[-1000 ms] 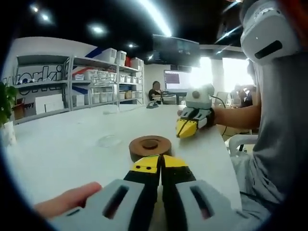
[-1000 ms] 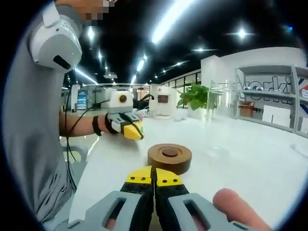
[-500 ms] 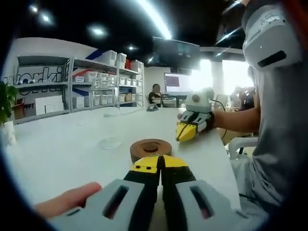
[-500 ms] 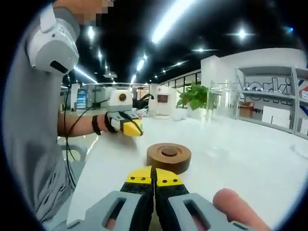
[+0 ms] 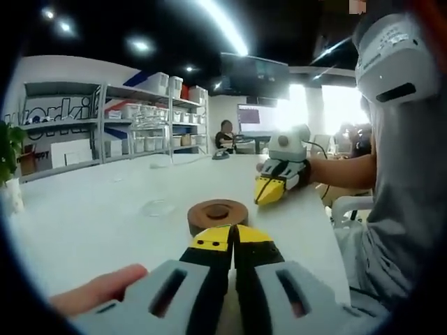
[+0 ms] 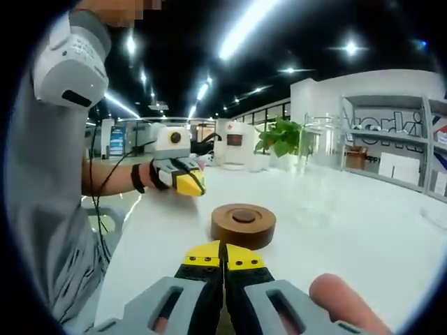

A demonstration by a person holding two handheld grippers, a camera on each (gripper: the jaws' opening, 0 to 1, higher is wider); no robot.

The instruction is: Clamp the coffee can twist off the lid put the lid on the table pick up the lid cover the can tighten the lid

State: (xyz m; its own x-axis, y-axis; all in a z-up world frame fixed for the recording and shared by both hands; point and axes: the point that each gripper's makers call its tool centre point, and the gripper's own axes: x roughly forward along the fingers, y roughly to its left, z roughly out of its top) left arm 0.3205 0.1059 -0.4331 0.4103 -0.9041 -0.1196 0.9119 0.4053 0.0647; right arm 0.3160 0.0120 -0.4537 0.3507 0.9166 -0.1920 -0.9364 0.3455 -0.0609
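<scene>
The brown lid [image 5: 217, 215] is lying flat on the white tabletop [image 5: 91, 216], knob up, just beyond the yellow tips of the left claw [image 5: 233, 239], whose jaws are sitting pressed together and holding nothing. In the right gripper view the same lid [image 6: 243, 225] is resting just ahead of the right claw [image 6: 223, 256], which is likewise closed and empty. The clear glass coffee can [image 6: 320, 143] is standing upright well behind the lid, near the potted plant [image 6: 283, 139].

Judged step: picking the lid up again. One claw needs opening wider than the disc, then lowering level so the pads are bearing on opposite sides of the rim. A tilted grip is likely skating off the low edge; the centre knob is a possible alternative hold.

Against the earlier frames, the lid is appearing a touch farther from both claws. Both views are shifting slightly, so this is reading as hand movement. Both claws are staying closed.
</scene>
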